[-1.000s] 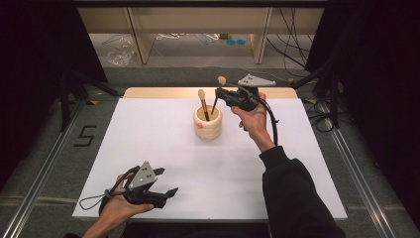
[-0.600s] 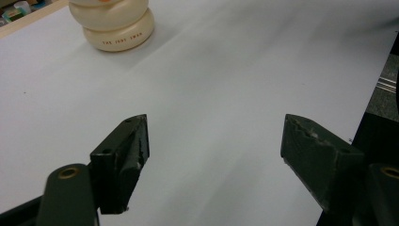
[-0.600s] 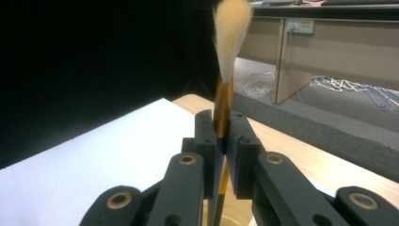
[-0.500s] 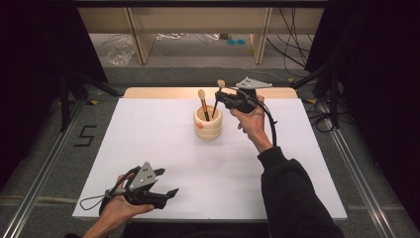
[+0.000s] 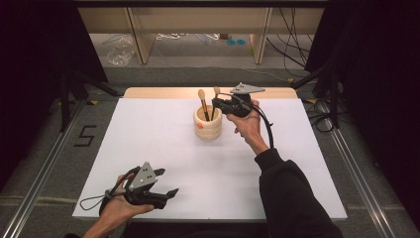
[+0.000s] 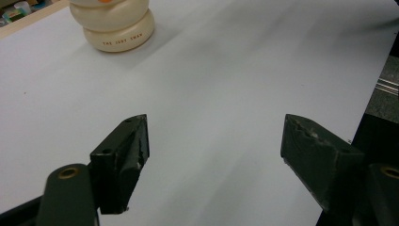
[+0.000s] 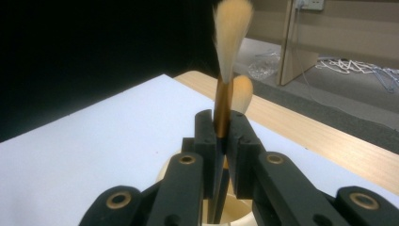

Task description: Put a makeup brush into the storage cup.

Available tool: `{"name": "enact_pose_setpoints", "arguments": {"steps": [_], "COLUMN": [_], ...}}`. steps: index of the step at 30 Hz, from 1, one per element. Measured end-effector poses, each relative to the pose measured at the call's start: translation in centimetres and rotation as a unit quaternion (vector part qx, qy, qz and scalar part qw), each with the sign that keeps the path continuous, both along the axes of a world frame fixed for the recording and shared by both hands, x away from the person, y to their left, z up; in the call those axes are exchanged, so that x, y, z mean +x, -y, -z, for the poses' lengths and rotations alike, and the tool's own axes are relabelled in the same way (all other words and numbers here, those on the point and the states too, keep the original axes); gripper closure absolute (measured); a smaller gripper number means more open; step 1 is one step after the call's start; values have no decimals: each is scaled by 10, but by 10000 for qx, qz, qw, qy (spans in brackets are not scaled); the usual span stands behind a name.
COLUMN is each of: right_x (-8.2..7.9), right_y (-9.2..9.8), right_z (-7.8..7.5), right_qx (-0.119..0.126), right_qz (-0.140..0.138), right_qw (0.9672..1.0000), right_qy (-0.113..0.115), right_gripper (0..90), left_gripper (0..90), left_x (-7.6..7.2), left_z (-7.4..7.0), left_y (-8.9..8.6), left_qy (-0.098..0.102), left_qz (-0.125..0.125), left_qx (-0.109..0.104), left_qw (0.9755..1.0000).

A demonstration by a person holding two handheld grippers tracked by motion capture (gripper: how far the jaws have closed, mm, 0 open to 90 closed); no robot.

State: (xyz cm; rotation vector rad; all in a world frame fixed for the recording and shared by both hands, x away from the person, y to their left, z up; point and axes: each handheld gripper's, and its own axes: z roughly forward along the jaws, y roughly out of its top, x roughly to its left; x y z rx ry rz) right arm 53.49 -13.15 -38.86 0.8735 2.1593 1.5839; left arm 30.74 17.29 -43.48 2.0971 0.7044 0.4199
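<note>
A cream ringed wooden holder (image 5: pixel 207 124) stands at the back middle of the white table top (image 5: pixel 148 134). A makeup brush (image 5: pixel 202 99) stands in it, tuft up. My right gripper (image 5: pixel 218 104) is beside the holder's right rim and shut on a second brush (image 5: pixel 217 91). In the right gripper view that brush (image 7: pixel 230 42) is upright between the pads (image 7: pixel 207 136), and its handle runs down into the holder (image 7: pixel 235 207). My left gripper (image 5: pixel 167 181) lies near the front left edge, open and with nothing in it. Ahead of the left gripper (image 6: pixel 214 146) stands the holder (image 6: pixel 117 28).
A bare wooden strip (image 5: pixel 163 92) runs along the table's far edge. Beyond it are shelf legs (image 5: pixel 138 34) and floor cables (image 5: pixel 292 29). A "5" mark (image 5: pixel 84 135) sits on the floor at the left, and metal rails flank the table.
My right gripper has sunk a little with the brush, so its handle sits deeper in the holder. The left gripper has stayed in place.
</note>
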Motion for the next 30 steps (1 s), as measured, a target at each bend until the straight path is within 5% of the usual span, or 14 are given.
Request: {"name": "enact_pose_setpoints", "arguments": {"steps": [6, 13, 19, 22, 30], "right_x": [1, -1, -3, -6, -22], "right_y": [-3, -3, 1, 3, 9], "right_z": [5, 8, 8, 8, -6], "right_qx": [-83, -198, -233, -249, -178], "right_qz": [-66, 106, 324, 369, 506], "right_qw": [9999, 9992, 9987, 9986, 9985], "right_qy": [-94, -320, -318, -291, -63], "right_gripper": [835, 585, 379, 329, 246], "left_gripper": [242, 241, 241, 241, 239], "left_x": [0, 0, -1, 0, 0], "left_z": [0, -1, -2, -3, -5], "left_y": [0, -1, -1, -3, -4], "left_qy": [-5, -9, -5, 30, 51], "left_qz": [-4, 5, -54, -60, -218], "left_qx": [-9, 19, -69, 43, -200], "left_qw": [10000, 10000, 10000, 10000, 9995]}}
